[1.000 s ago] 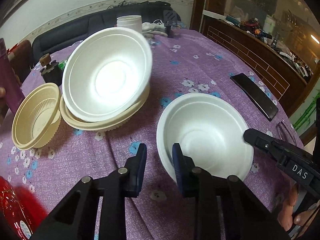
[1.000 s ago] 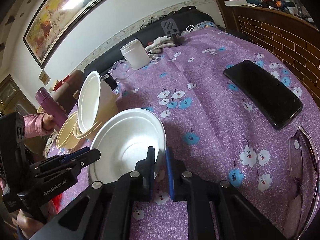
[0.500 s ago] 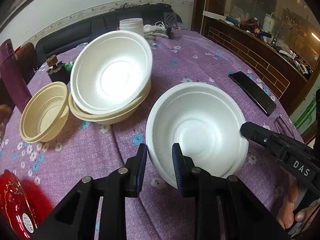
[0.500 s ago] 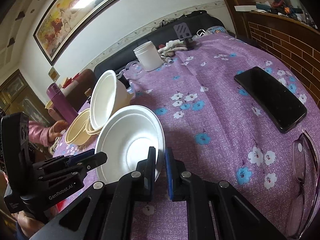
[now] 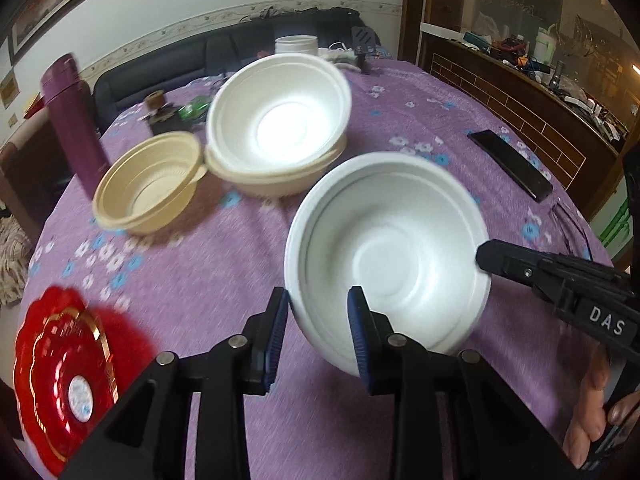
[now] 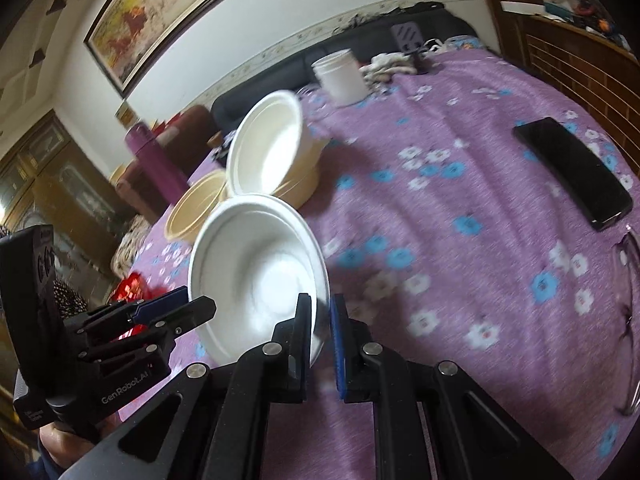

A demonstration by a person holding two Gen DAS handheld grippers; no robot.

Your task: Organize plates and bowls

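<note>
A white foam bowl (image 5: pixel 394 248) hangs above the purple tablecloth, held at two sides of its rim. My left gripper (image 5: pixel 316 316) is shut on its near-left rim. My right gripper (image 6: pixel 320 330) is shut on its right rim; the bowl also shows in the right wrist view (image 6: pixel 256 276). Behind it, a second white foam bowl (image 5: pixel 280 114) lies tilted in a beige bowl (image 5: pixel 276 178). A smaller beige ribbed bowl (image 5: pixel 148 184) sits to their left. A red plate (image 5: pixel 60 364) lies at the near left.
A purple flask (image 5: pixel 74 120) stands at the far left. A black phone (image 5: pixel 510 164) and glasses (image 6: pixel 628 320) lie on the right. A white tub (image 5: pixel 296 44) and small clutter sit at the far edge. A wooden counter runs along the right.
Both grippers have lifted the white foam bowl off the table and carried it up and toward the stacked bowls. The view has pulled back and the red plate has come into sight.
</note>
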